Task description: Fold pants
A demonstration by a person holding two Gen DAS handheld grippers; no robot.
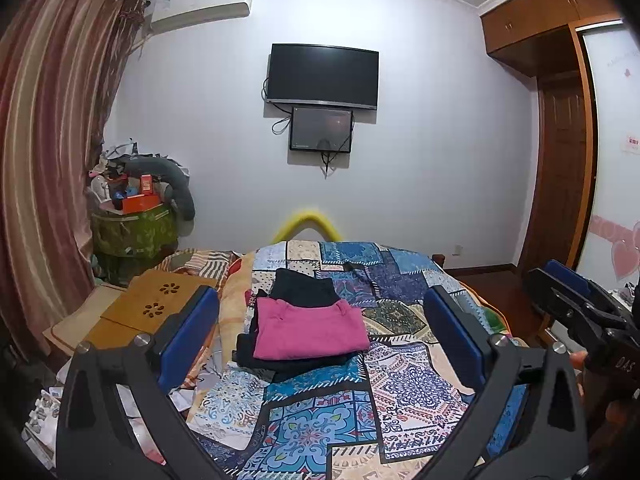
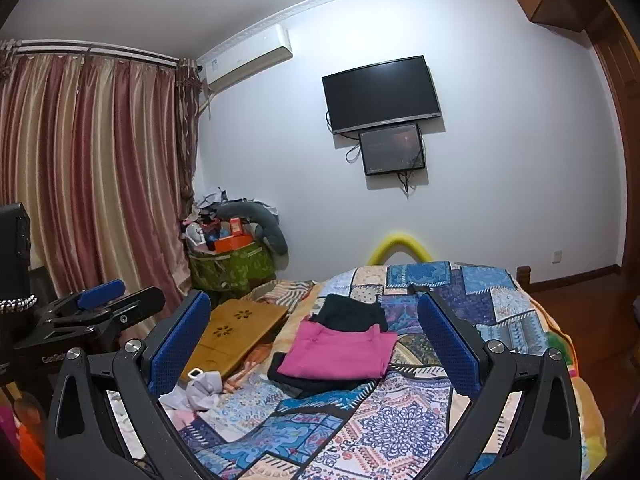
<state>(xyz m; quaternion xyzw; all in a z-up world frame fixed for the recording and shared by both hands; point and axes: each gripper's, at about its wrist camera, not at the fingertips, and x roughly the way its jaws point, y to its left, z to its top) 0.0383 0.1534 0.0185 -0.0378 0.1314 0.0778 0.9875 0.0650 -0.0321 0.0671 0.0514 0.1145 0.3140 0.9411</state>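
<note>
Left hand-held gripper (image 1: 320, 332): matt black plastic frame, bright metal screws, blue pads (image 1: 188, 336) of textured rubbery finish. Right hand-held gripper (image 2: 314, 344): same build, pad knurling distinct. Centre of frame: folded magenta pants (image 1: 308, 332), soft matt knit cloth, on dark cloth garments (image 1: 304, 288). Patchwork bedspread (image 1: 400, 380): printed matt cloth. Lower left: smooth wooden lap tray (image 1: 156, 304). Upper left: curtain (image 2: 88, 168) with satin sheen.

White letters "DAS" stand on the black body of the right gripper (image 1: 576, 300) at the left view's right edge, partly cut-off white letters reading about "GenRob" stand on the left gripper (image 2: 116, 300) in the right view, and other labels are too small to read.
</note>
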